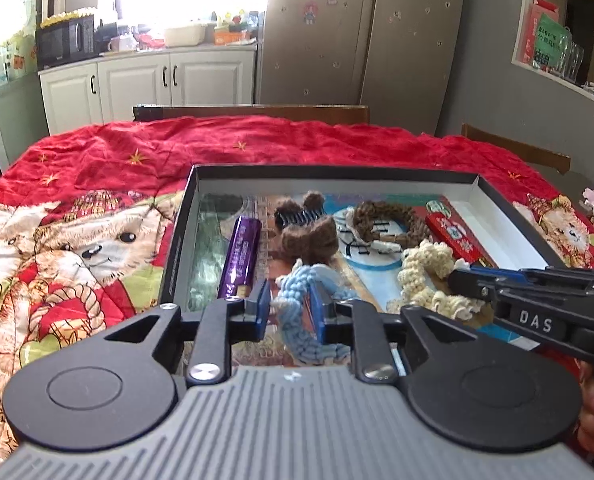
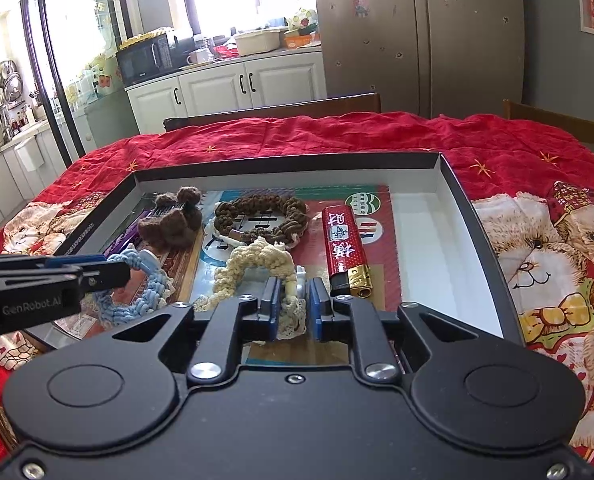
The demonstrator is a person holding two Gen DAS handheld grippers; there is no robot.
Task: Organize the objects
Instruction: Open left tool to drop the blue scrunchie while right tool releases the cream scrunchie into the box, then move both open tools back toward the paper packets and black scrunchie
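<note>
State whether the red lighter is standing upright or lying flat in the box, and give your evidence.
Lying flat. The red lighter rests lengthwise on the floor of the box, printed side up, gold cap toward the camera.

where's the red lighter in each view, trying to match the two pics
Left wrist view: the red lighter lies right of centre in the box, by its right wall, beyond the right gripper.
Right wrist view: it lies just right of centre, beyond the gripper's right finger.
Shared landmark: the brown braided ring lies left of the lighter in both.
</note>
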